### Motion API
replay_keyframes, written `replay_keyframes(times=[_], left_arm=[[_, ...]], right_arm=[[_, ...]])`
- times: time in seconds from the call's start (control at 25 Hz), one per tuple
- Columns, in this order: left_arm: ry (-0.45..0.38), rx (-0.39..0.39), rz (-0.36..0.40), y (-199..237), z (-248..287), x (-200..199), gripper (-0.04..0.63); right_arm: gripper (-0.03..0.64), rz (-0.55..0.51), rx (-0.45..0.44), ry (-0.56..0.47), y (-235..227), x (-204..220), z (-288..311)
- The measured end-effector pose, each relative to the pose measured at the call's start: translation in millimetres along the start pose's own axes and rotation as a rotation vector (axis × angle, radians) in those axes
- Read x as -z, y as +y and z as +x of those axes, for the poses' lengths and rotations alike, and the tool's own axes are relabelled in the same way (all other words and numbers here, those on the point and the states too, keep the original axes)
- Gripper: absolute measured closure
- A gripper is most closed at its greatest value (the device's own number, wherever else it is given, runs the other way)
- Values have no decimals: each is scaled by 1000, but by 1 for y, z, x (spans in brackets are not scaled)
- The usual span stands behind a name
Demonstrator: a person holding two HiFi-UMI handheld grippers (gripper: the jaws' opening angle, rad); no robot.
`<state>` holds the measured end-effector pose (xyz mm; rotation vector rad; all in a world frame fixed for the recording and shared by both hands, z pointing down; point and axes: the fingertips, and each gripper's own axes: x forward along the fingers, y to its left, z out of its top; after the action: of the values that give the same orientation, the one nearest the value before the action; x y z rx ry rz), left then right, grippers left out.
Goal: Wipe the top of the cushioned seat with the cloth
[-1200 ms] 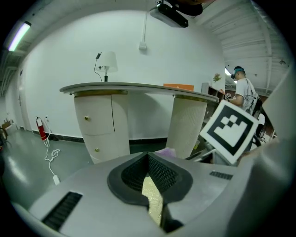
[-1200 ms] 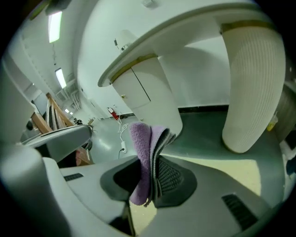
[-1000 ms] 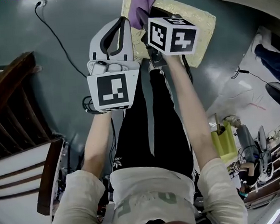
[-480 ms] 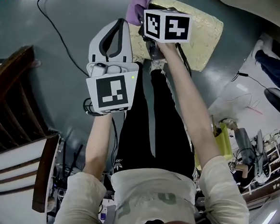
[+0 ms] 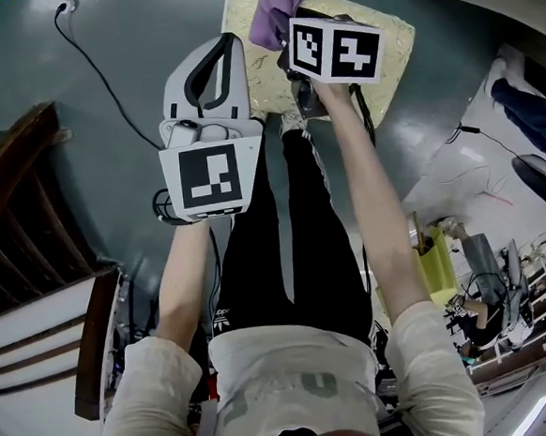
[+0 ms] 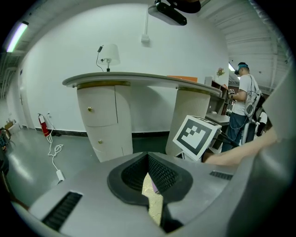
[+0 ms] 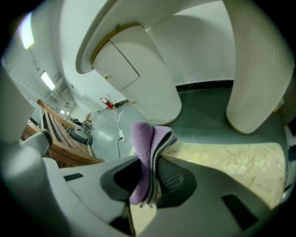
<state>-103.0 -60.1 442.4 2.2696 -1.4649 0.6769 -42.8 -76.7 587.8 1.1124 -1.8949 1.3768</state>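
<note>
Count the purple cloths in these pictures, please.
1. The purple cloth, folded, is clamped in the right gripper, over the yellow cushioned seat. No other cloth shows, though part of the seat is hidden.

A person is wearing a pale grey short-sleeved T-shirt (image 5: pixel 286 381) with faded print, and below it black trousers (image 5: pixel 257 251) with white side stripes. Beyond the trousers, the left gripper (image 5: pixel 227 47) and right gripper (image 7: pixel 149 172) are showing light grey shells, black ribbed pads and white cubes (image 5: pixel 208 175) with black square markers.
</note>
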Motion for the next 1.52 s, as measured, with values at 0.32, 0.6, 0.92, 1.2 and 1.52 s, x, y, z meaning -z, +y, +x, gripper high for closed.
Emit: replay_keyframes(times=[0.32,0.6,0.92,1.2,1.52], left_arm=[[-2,34,-1,-8,5,-4,589],[8,74,34,-35,14,-7,589],[18,106,63,-56,25,-9,589],[18,113,69,-63,29,-9,589],[24,116,72,-63,24,-5,589]], right_arm=[[527,17,89,6,-62,11,-41],[528,-86,217,12,-121,24,-89],[528,-78,325,30,-181,33,-127],[528,-117,384,44,-209,37,-141],[528,-139,427,63,-217,40,-144]])
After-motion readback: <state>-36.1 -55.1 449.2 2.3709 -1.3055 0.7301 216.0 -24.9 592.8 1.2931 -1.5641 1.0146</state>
